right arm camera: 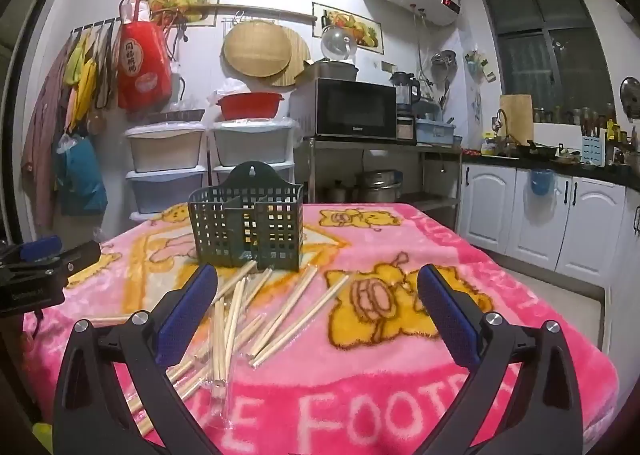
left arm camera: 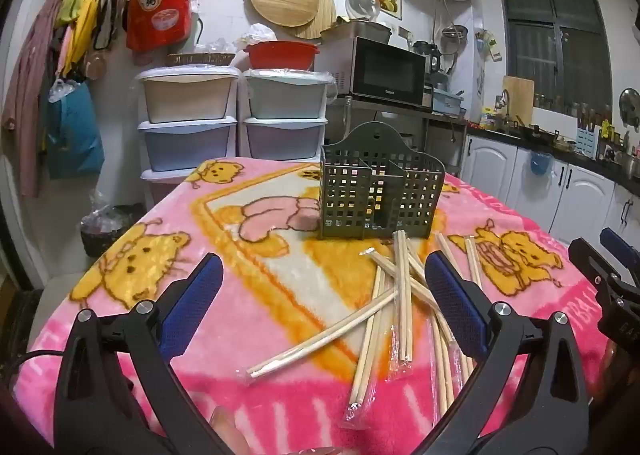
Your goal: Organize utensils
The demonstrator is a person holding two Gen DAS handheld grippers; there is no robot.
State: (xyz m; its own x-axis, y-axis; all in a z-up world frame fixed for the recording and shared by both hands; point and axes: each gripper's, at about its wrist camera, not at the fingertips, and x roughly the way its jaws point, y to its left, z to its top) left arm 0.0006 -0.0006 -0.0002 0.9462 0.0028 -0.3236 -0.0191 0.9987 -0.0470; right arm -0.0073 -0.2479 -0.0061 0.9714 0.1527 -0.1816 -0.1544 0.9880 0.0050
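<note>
Blue-padded, the left gripper [left arm camera: 324, 295] and the right gripper [right arm camera: 318, 309] both hang spread wide and empty above the pink blanket [right arm camera: 400, 395]. The wrapped chopsticks [left arm camera: 404, 295] lie criss-crossed just before the green slotted holder [left arm camera: 380, 195]. A pinch could snag several pairs, or slippery sleeves could slide free.

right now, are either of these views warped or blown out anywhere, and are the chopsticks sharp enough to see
Left wrist view: strong fisheye bend with dark corners; the chopsticks are sharp, their wrappers glinting. Right wrist view: same warping, glare washes out the wall above the green holder; chopsticks are clear.
</note>
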